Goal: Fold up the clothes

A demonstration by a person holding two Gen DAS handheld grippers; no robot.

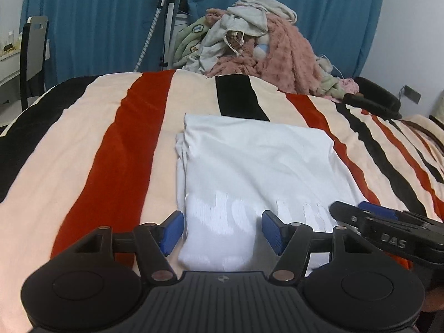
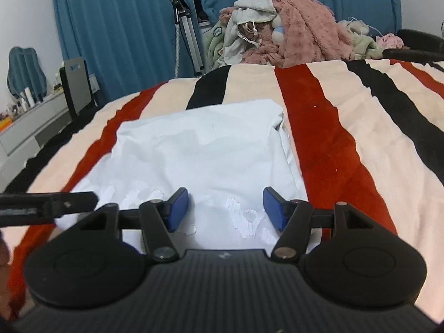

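A folded white garment [image 1: 258, 163] with white embroidered lettering lies flat on the striped bedspread [image 1: 83, 166]. My left gripper [image 1: 222, 231] hovers open over the garment's near left part, its blue pads [image 1: 173, 231] apart with only cloth seen below them. In the right wrist view the same garment [image 2: 199, 152] spreads ahead. My right gripper [image 2: 226, 208] stands open above its near right part, nothing pinched. The right gripper [image 1: 388, 230] also shows at the right edge of the left view, and the left gripper's finger [image 2: 47, 204] reaches in from the left of the right view.
A heap of unfolded clothes and a pink fleece [image 1: 263, 44] sits at the far end of the bed before blue curtains [image 1: 97, 22]. A metal stand [image 1: 166, 22] rises behind the bed. A chair [image 1: 33, 55] and a low cabinet [image 2: 30, 127] stand at left.
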